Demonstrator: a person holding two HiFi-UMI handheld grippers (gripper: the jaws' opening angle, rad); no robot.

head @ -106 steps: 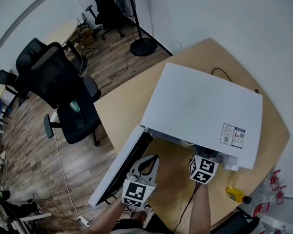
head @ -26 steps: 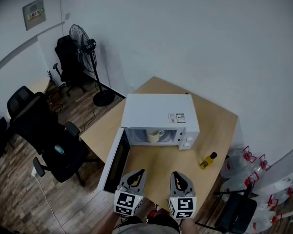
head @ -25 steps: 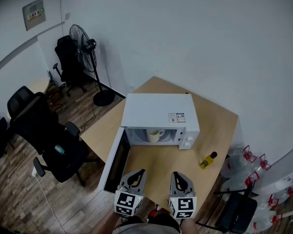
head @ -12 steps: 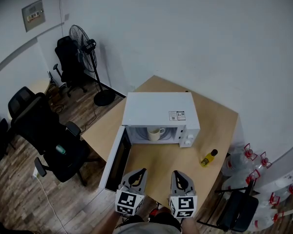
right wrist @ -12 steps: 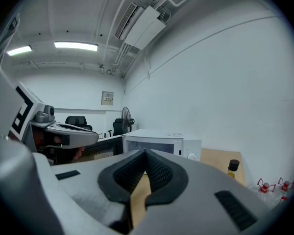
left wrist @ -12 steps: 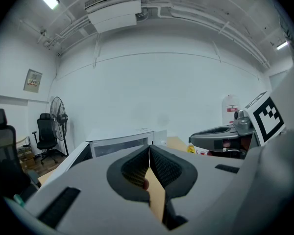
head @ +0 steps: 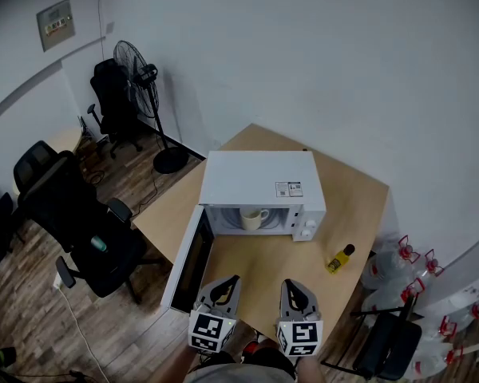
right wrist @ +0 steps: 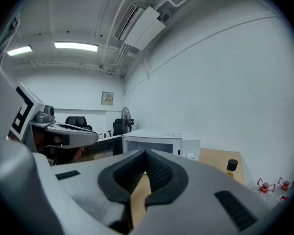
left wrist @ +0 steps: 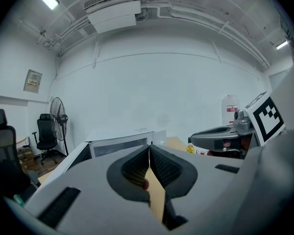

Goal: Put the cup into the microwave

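Cup (head: 254,217): inside microwave (head: 259,179), door (head: 188,263) open. Left gripper (head: 226,282), right gripper (head: 291,286): fingers pressed together, empty, above worktop (head: 263,274) edge. Placement apparently complete; next, probably, swing door closed.

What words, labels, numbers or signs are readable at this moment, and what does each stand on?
Nothing can be read in any view.
Sticker on the microwave top: too small to read.
Wall sign: blurred, unreadable.
Red label on the white canister: too small.
Marker cubes: black-and-white squares, no letters.
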